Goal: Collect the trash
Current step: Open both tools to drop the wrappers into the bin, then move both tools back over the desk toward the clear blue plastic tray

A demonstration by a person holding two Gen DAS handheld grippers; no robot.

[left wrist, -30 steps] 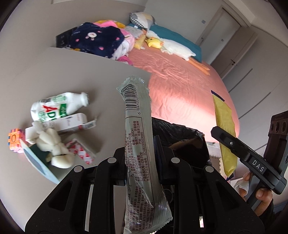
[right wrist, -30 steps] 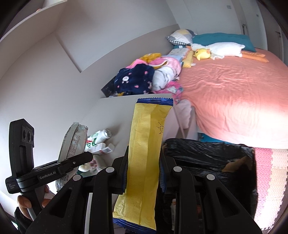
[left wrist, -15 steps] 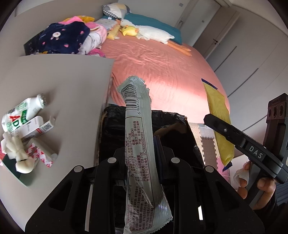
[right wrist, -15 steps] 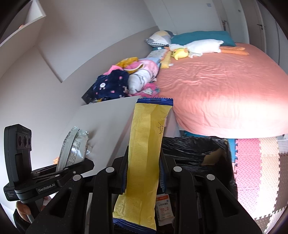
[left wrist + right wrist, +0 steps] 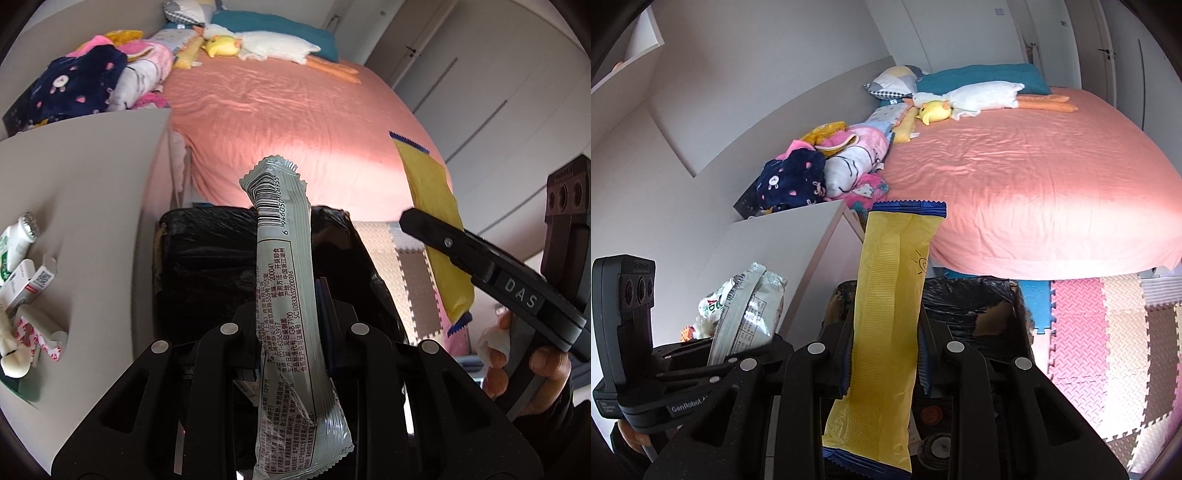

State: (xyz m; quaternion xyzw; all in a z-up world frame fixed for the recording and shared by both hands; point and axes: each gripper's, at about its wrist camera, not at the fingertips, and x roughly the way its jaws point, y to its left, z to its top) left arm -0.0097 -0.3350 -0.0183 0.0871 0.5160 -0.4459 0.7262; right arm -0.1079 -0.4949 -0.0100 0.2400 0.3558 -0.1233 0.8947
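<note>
My left gripper [image 5: 291, 314] is shut on a long silver-grey snack wrapper [image 5: 286, 280] with a barcode, held upright over the black-lined trash bin [image 5: 207, 266]. My right gripper [image 5: 884, 354] is shut on a long yellow wrapper [image 5: 890, 314] with blue ends, also upright above the bin [image 5: 975, 295]. Each gripper shows in the other's view: the right one [image 5: 491, 266] with the yellow wrapper [image 5: 436, 221] at the right, the left one [image 5: 683, 354] with the silver wrapper [image 5: 750, 310] at the lower left. More trash lies on the white table [image 5: 81, 192]: a small bottle [image 5: 14, 240], little cartons [image 5: 29, 288] and crumpled tissue [image 5: 11, 354].
A bed [image 5: 1015, 177] with a pink sheet stands just behind the bin, with a plush duck [image 5: 960, 101], pillows and a pile of clothes [image 5: 812, 173]. Foam floor mats [image 5: 1108, 350] lie to the right of the bin. Cabinet doors [image 5: 480, 92] line the right wall.
Both grippers have swung from the table toward the bin with their wrappers still held. The table's trash has slid to the left edge of the left view and the bin is now centred.
</note>
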